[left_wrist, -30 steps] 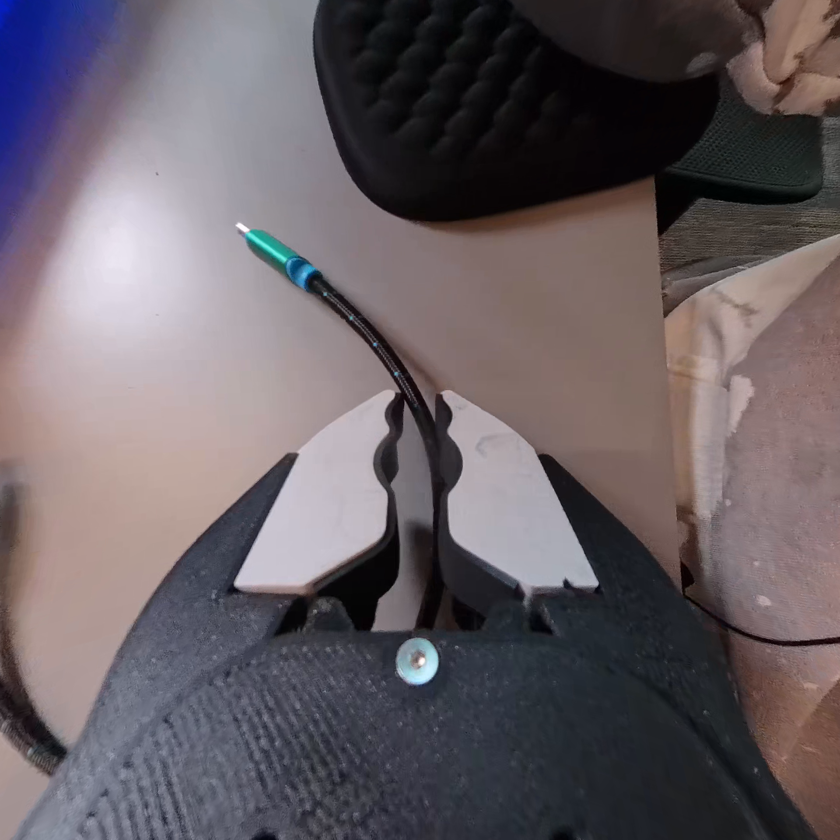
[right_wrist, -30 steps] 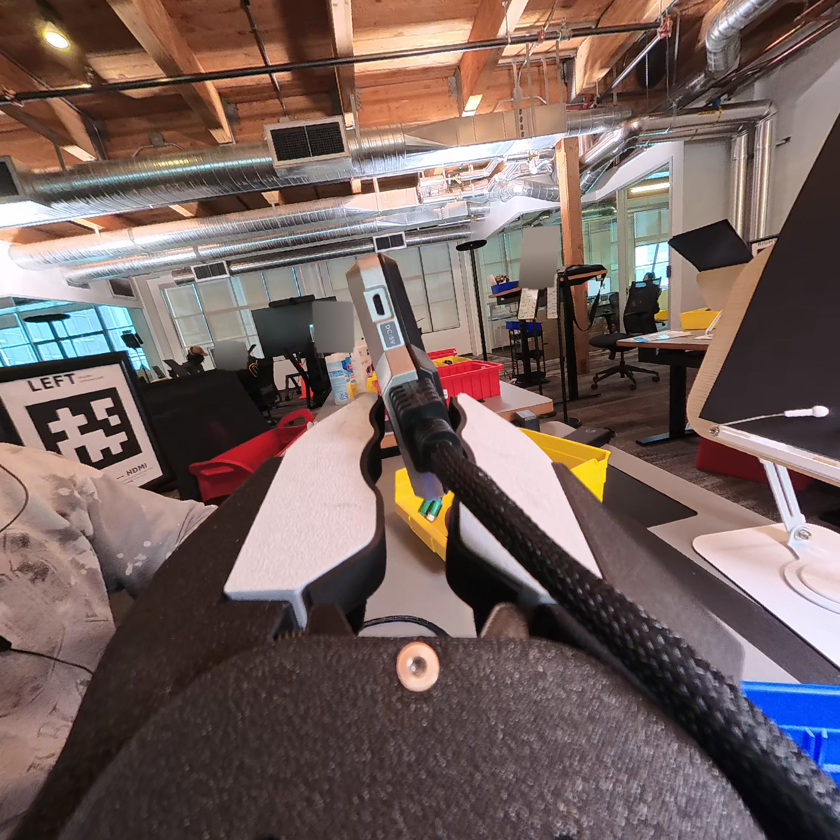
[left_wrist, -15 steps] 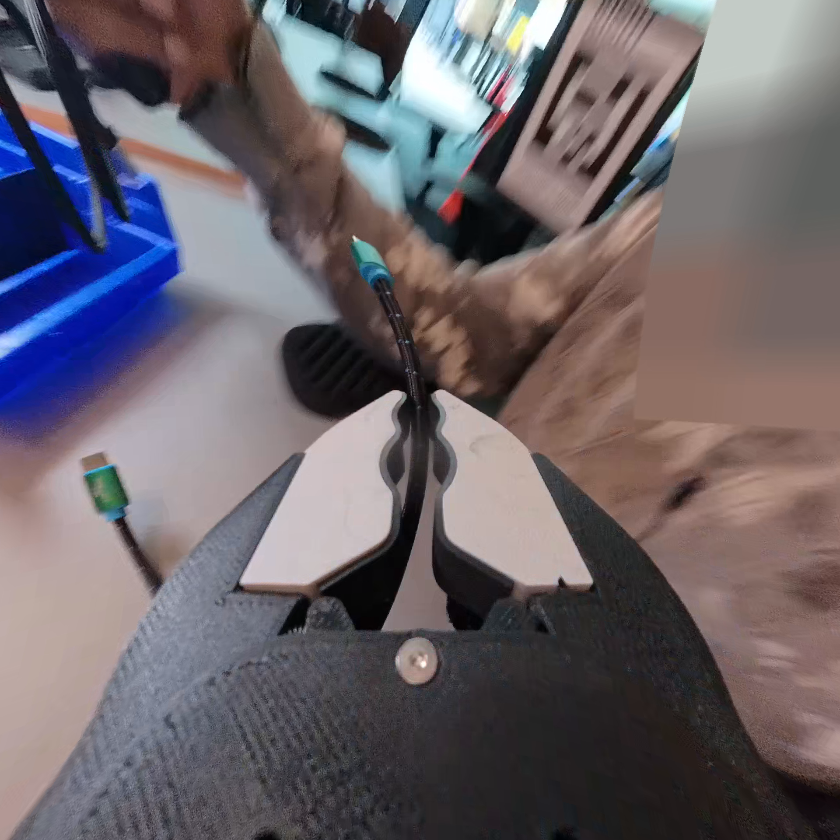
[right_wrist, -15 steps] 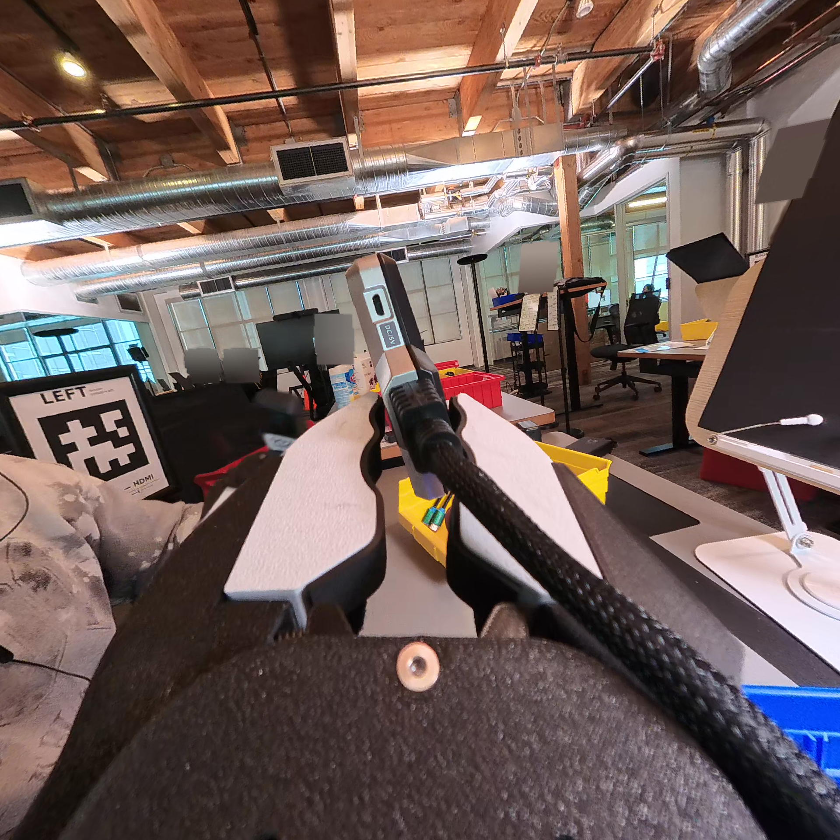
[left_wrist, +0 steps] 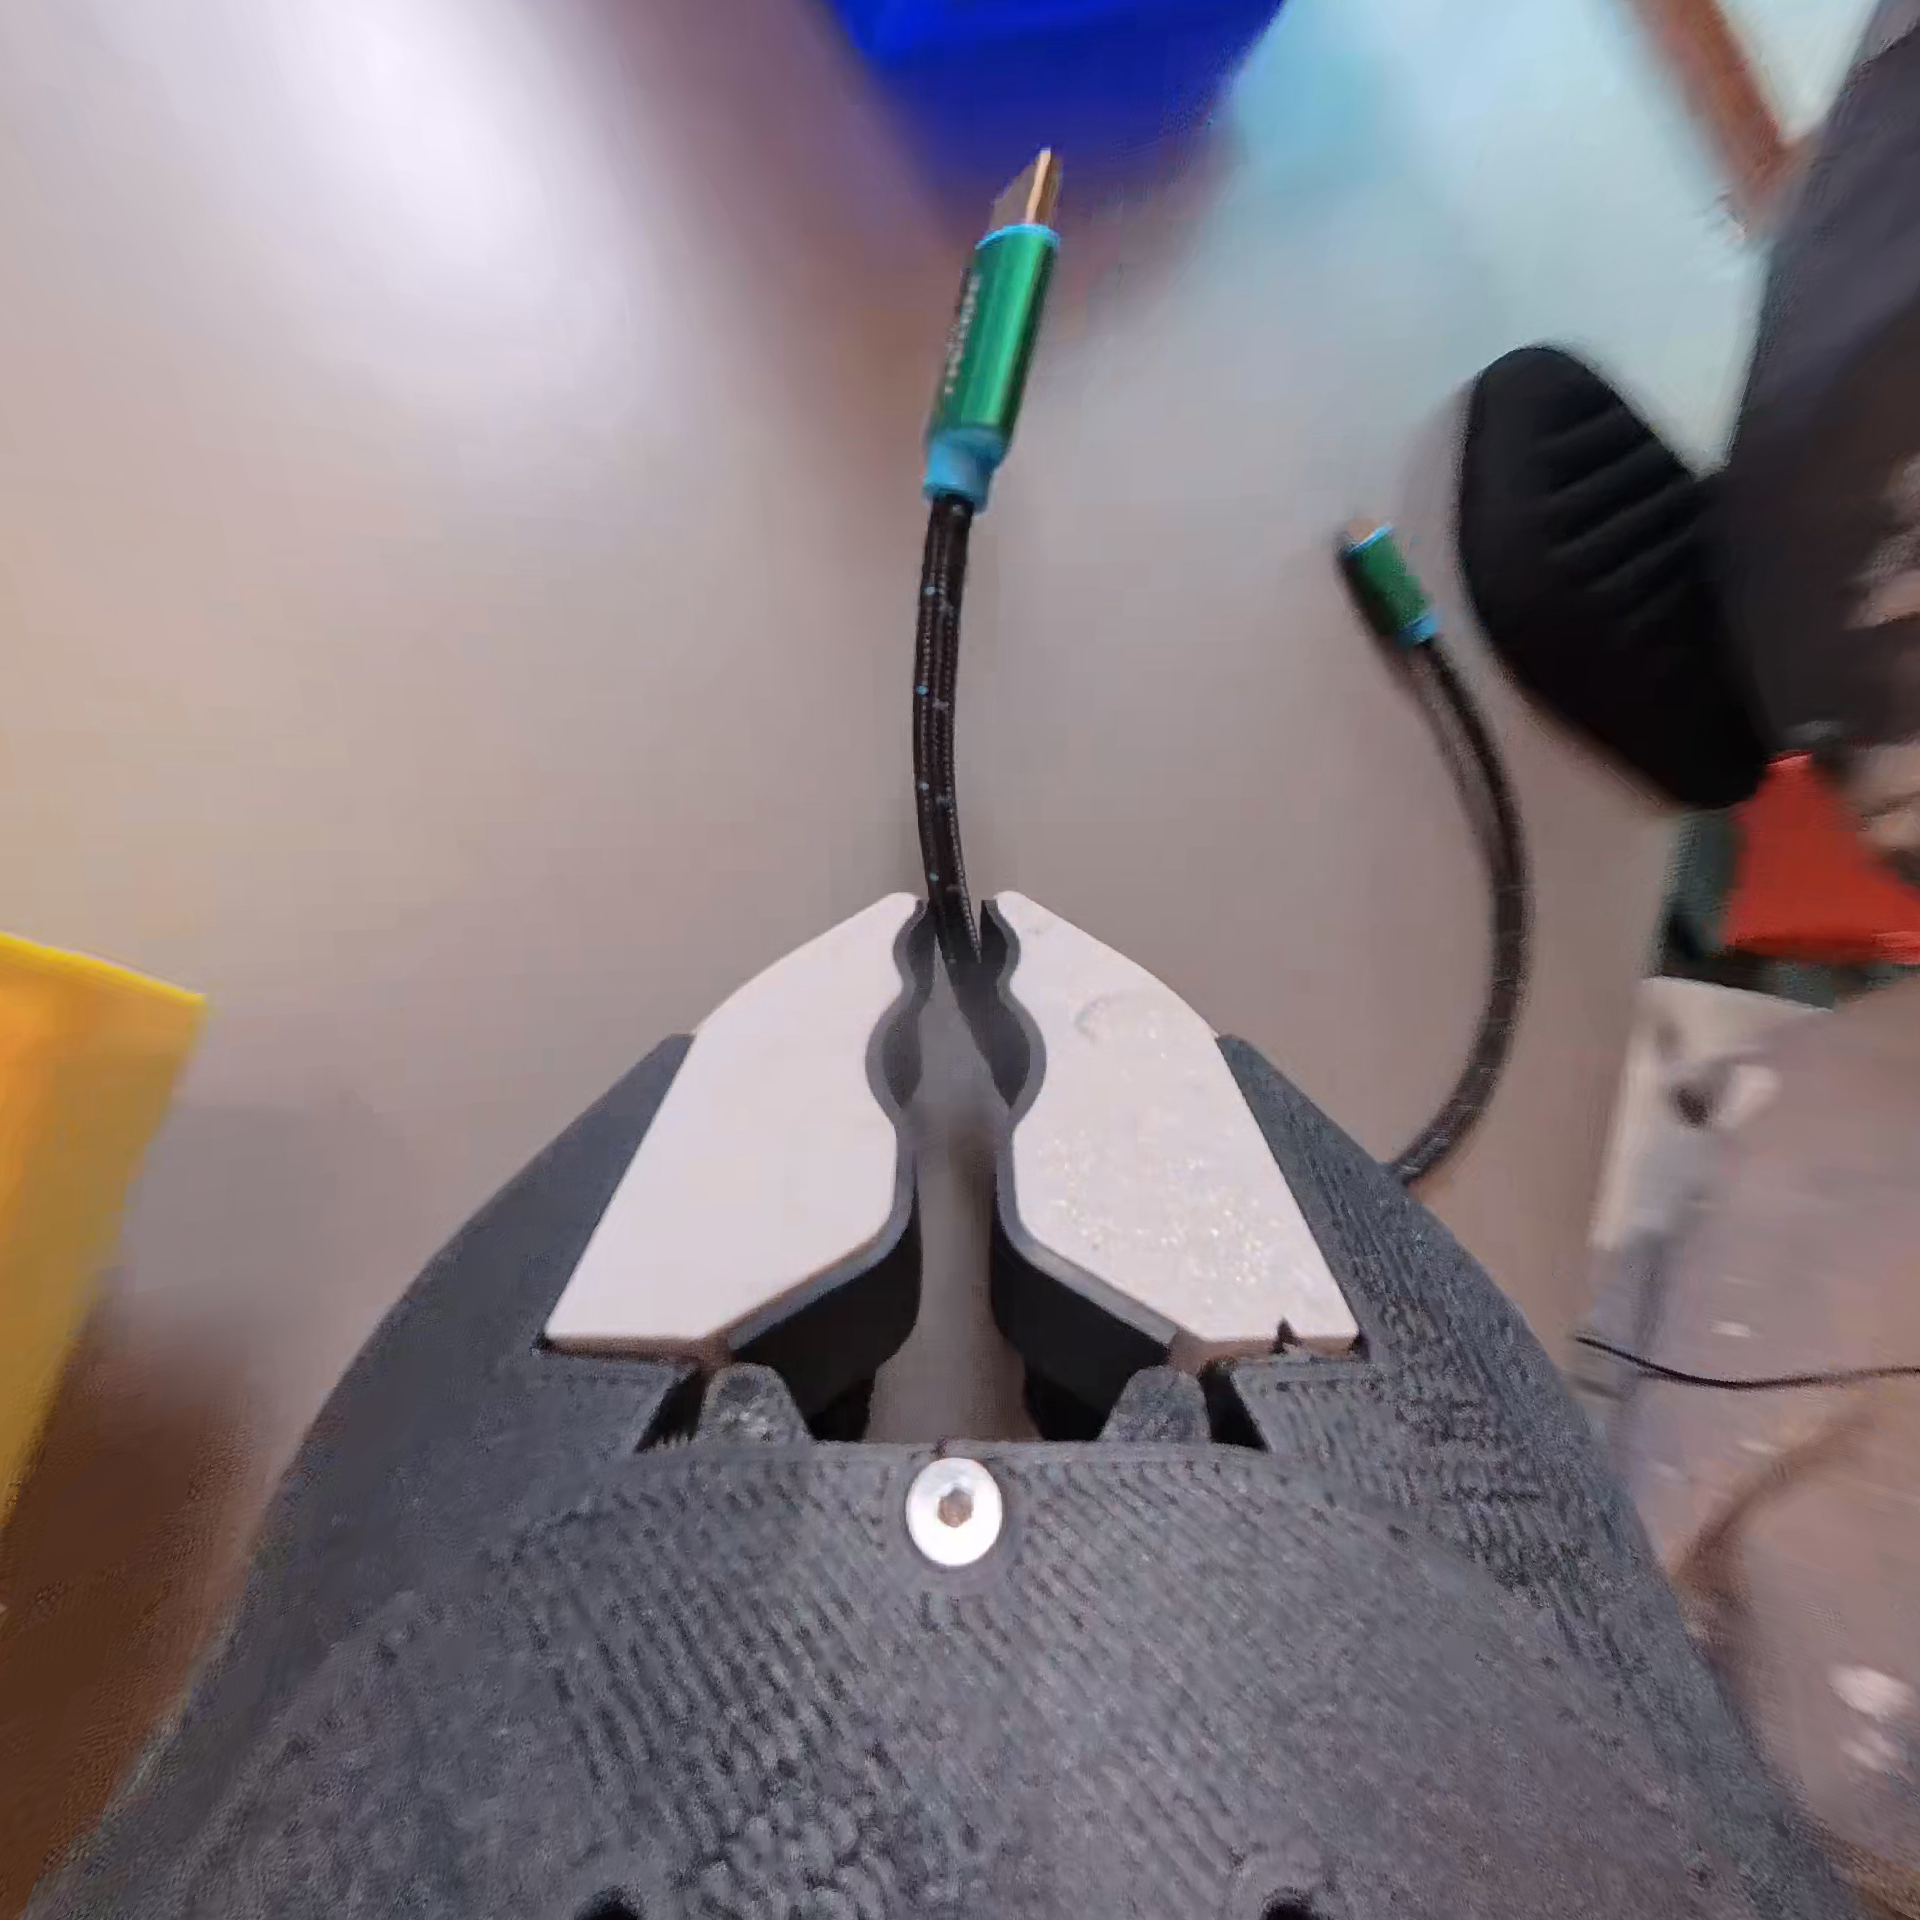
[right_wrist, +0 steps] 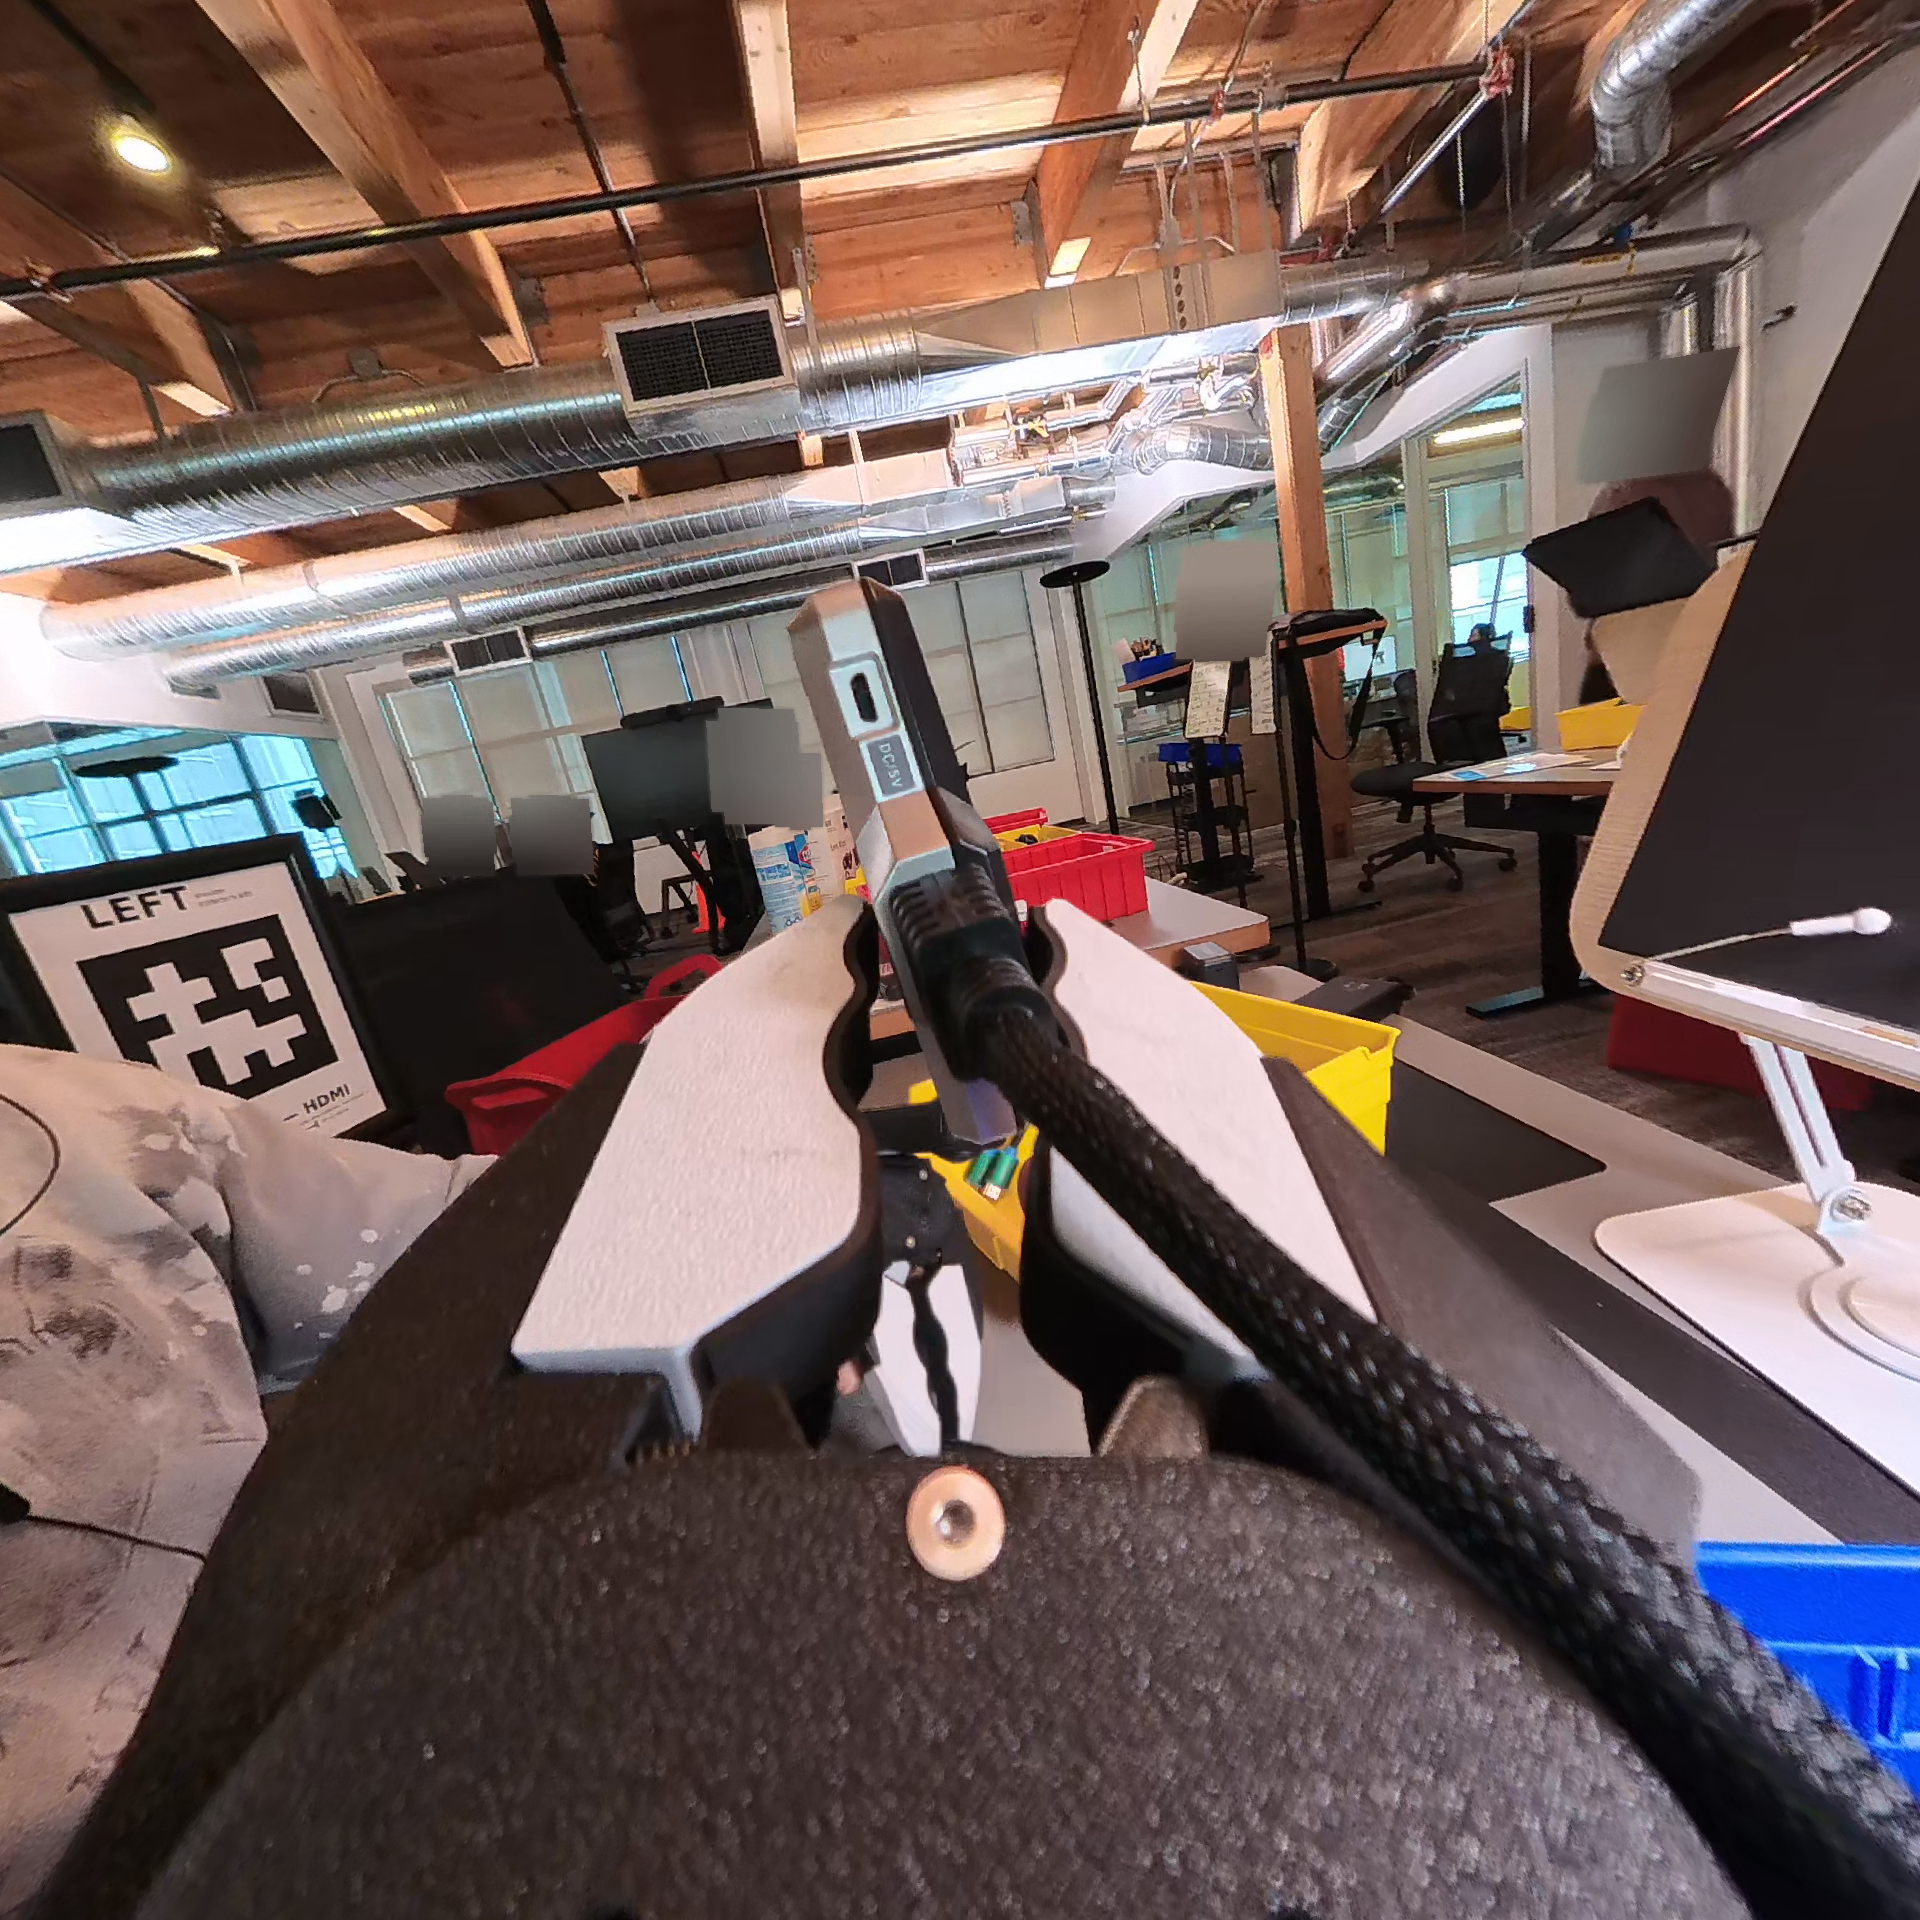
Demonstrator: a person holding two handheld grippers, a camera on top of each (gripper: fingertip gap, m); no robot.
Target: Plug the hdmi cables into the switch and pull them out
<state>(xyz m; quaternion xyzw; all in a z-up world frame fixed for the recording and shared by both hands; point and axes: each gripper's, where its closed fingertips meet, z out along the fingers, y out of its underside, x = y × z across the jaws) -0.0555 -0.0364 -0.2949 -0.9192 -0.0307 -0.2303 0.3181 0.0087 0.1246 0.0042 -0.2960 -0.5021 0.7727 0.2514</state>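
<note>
Left gripper (left_wrist: 954,920): fingers closed on braided cable (left_wrist: 940,717), green plug (left_wrist: 992,348) standing free ahead, above surface (left_wrist: 436,623). Right gripper (right_wrist: 951,940): fingers clamped on switch (right_wrist: 883,748) at thick-cable end, switch raised upright. Step judged: bringing first plug to switch; nothing inserted yet by left. Next: align plug with port. Second green-plug cable (left_wrist: 1496,862) lies near surface edge; open room left.
</note>
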